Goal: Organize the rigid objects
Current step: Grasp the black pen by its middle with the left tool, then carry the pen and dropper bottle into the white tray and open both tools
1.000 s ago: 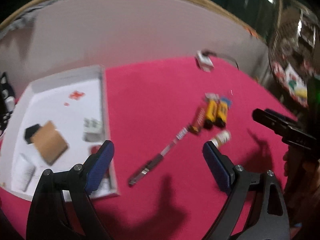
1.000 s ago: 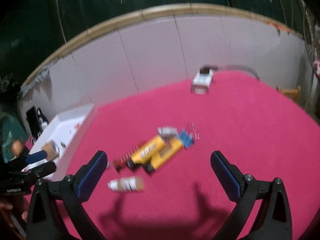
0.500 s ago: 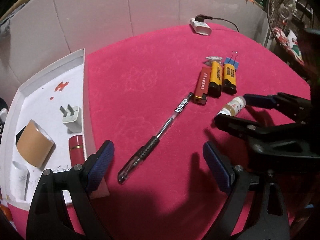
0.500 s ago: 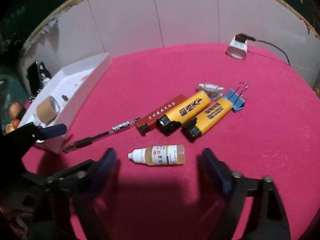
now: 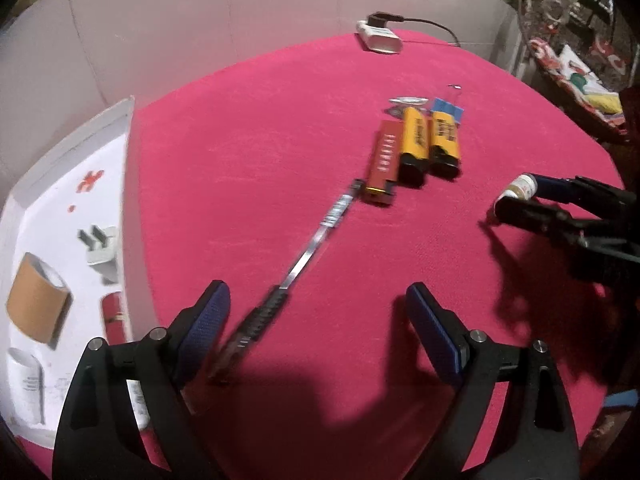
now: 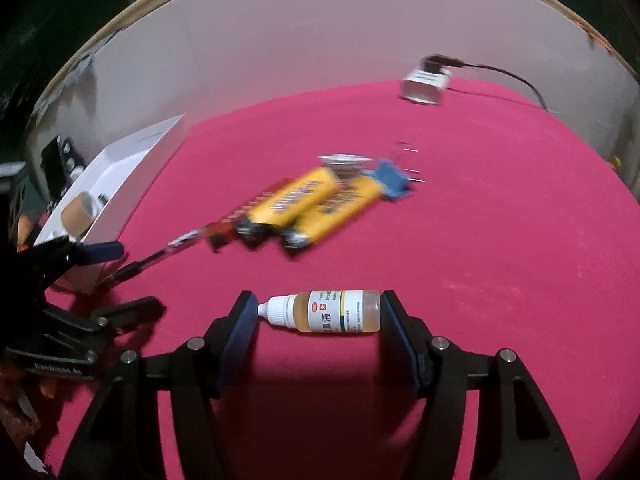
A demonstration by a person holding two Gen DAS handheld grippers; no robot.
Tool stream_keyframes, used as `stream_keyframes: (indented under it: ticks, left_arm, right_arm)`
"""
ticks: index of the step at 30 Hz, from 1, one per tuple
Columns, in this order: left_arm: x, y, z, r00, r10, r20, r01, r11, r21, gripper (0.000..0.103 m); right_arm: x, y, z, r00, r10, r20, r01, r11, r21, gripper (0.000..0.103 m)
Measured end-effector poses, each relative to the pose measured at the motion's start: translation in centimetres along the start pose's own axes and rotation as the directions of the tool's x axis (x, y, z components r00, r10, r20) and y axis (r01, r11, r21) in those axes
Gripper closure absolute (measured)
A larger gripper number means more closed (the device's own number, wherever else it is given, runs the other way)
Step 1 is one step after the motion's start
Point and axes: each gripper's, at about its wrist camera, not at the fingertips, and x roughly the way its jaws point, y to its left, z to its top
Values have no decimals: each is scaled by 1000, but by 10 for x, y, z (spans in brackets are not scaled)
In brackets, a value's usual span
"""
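From my feed: a table under a pink-red cloth (image 5: 256, 168) fills both views. Behind the table stands a pale panelled wall (image 6: 280, 52) topped by a tan wooden edge (image 6: 132, 20), darkness beyond. Right of the table, a wire fan guard (image 5: 568, 8) stands over colourful clutter. Hard overhead light throws dark shadows on the cloth.

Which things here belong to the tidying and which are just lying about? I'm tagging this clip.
Job: dropper bottle between the closing right gripper, pen, red lighter, yellow lighters, binder clip, white tray.
Lying about: charger, red cloth.
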Motion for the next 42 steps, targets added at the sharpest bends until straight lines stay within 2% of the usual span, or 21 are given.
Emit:
stream_keyframes:
  ticks: [2, 3, 4, 5, 6, 8, 10, 13, 16, 17, 20, 22, 24, 27, 33, 42]
  left_arm:
    - [-3, -8, -1, 1000, -7, 0, 7, 1000, 17, 14]
    - [-6, -13, -2, 999, -48, -5, 48, 999, 18, 18]
    - [-12, -18, -4, 992, -128, -10, 128, 992, 4, 19]
    - [-15, -21, -4, 986, -166, -9, 166, 986, 1, 19]
    - [-20, -25, -5, 985, -174, 0, 174, 985, 13, 19]
    - [-26, -30, -3, 995, -93, 30, 91, 995, 51, 19]
    - [-24, -22, 0, 999, -37, 32, 36, 999, 30, 19]
    - [-13, -7, 2, 1000, -25, 2, 25, 999, -41, 19]
    - [-2, -9, -3, 999, -30, -16, 29, 999, -34, 22]
    - [-1, -14, -5, 1000, -8, -3, 8, 1000, -14, 23]
    - [-3, -22, -9, 1000, -10, 27, 9, 1000, 15, 40]
    - [-7, -27, -12, 999, -21, 46, 19, 999, 33, 72]
    - [-10, -31, -14, 998, -30, 52, 28, 999, 34, 89]
    - [-12, -31, -17, 997, -18, 69, 17, 1000, 15, 93]
    - [-27, -28, -13, 992, 3, 130, -2, 1000, -13, 94]
    - [-69, -20, -10, 963, 40, 266, -25, 998, -60, 94]
  right_arm:
    - [-4, -7, -2, 1000, 11, 5, -11, 1000, 17, 40]
    - [-6, -10, -3, 1000, 20, 7, -20, 999, 26, 40]
    - [-7, -11, -4, 1000, 29, 9, -29, 999, 31, 40]
    - [-7, -12, -4, 999, 34, 10, -34, 999, 35, 40]
    - [-7, -12, -4, 999, 35, 10, -35, 999, 36, 40]
    - [-7, -11, -4, 999, 32, 9, -32, 999, 32, 40]
    - [-7, -11, -3, 999, 35, 9, -35, 999, 34, 40]
    - [-6, -13, -3, 999, 44, 11, -44, 998, 41, 40]
    - [-6, -13, -3, 999, 41, 10, -42, 998, 39, 40]
    - [-6, -13, -3, 999, 40, 10, -41, 998, 38, 40]
    - [-6, -12, -3, 999, 39, 9, -39, 999, 34, 40]
    - [-6, -11, -3, 999, 37, 7, -37, 999, 28, 40]
    - [-7, -8, -4, 999, 36, 6, -37, 999, 17, 40]
    - [-9, -3, -7, 999, 45, 6, -45, 999, -3, 40]
    - [-24, 6, -12, 997, 71, 44, -70, 997, -26, 41]
    - [-50, 19, 0, 988, 75, 137, -66, 996, -67, 41]
